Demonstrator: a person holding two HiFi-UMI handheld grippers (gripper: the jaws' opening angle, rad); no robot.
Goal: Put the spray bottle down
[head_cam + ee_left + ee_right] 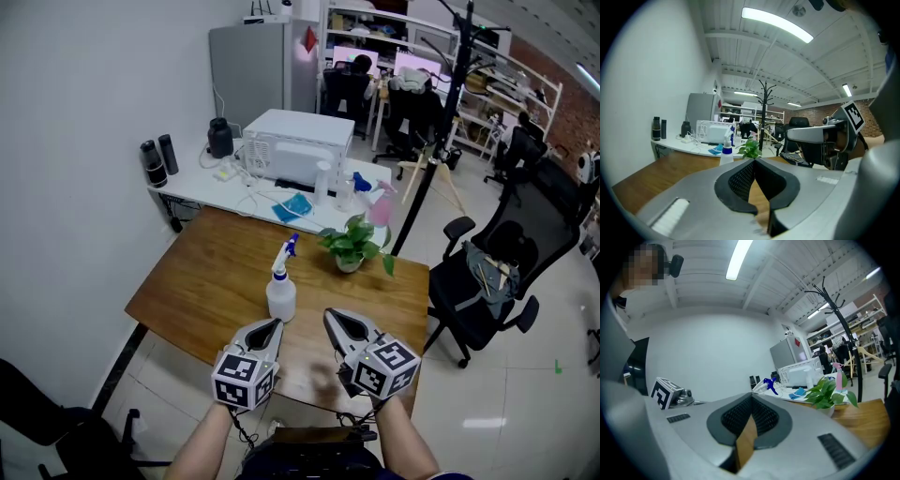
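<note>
A white spray bottle (281,289) with a blue trigger stands upright on the wooden table (197,281), free of both grippers. My left gripper (275,324) is just in front of it, shut and empty, its tip a little short of the bottle's base. My right gripper (330,317) is beside it to the right, also shut with nothing held. In the left gripper view the bottle (726,151) stands beyond the closed left gripper (753,160). From the right gripper view only the bottle's blue trigger (770,384) shows above the closed right gripper (751,397).
A potted plant (352,246) stands on the table right of the bottle. Behind is a white desk (192,187) with a microwave (298,142), flasks and a pink spray bottle (382,208). A coat stand (441,122) and an office chair (487,281) are at the right.
</note>
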